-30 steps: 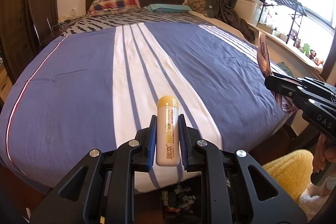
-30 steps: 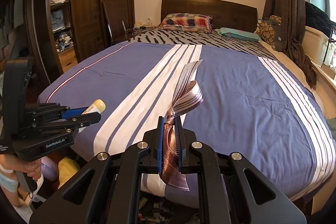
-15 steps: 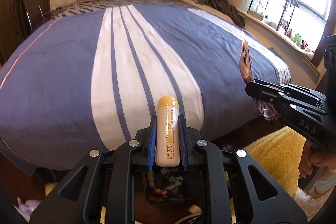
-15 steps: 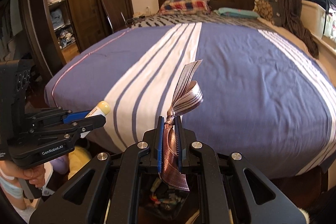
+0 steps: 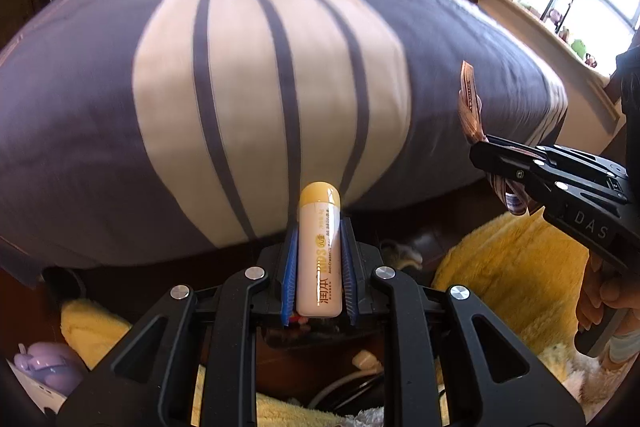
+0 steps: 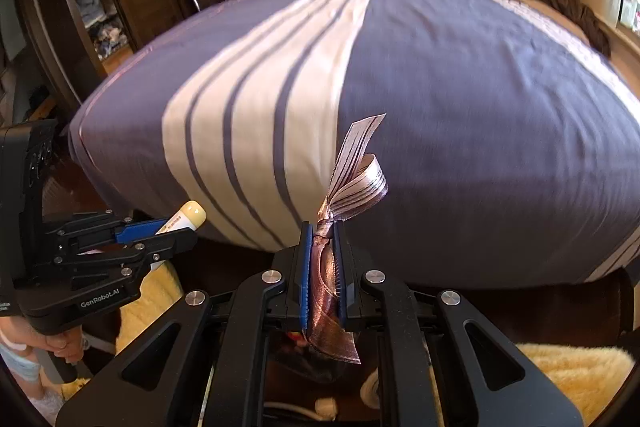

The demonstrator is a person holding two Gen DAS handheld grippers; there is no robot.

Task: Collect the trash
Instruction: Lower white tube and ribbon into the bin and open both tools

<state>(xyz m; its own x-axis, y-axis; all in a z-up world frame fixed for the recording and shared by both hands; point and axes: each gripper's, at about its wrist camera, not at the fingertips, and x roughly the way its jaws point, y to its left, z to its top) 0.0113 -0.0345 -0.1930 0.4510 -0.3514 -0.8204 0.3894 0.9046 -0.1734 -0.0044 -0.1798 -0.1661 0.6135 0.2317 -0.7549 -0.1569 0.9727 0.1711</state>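
Meanwhile, on the left, the left gripper (image 5: 319, 259) is clamped on a cream tube (image 5: 319, 253) with a yellow cap, the tube being held upright between the blue pads (image 5: 289, 267). A second ago the whole striped bed (image 5: 260, 67) was spread out ahead of this gripper; now only its foot end is seen, and the floor below has come into view, with a yellow fluffy rug (image 5: 516, 279) and some blurred clutter under the bed's edge. Further right, the right gripper (image 6: 324, 267) is closed on a pink ribbon (image 6: 352, 179), whose looped end stands above the jaws while its tail hangs beneath them. The same shift is recorded in the right wrist view: the bed has slid upward and the dark space under it is now exposed. Both grippers have thus been drawn back and tipped down from the mattress, each with its piece of trash kept. It is judged that picking up is done and carrying to a bin has begun; no bin can be made out with certainty.
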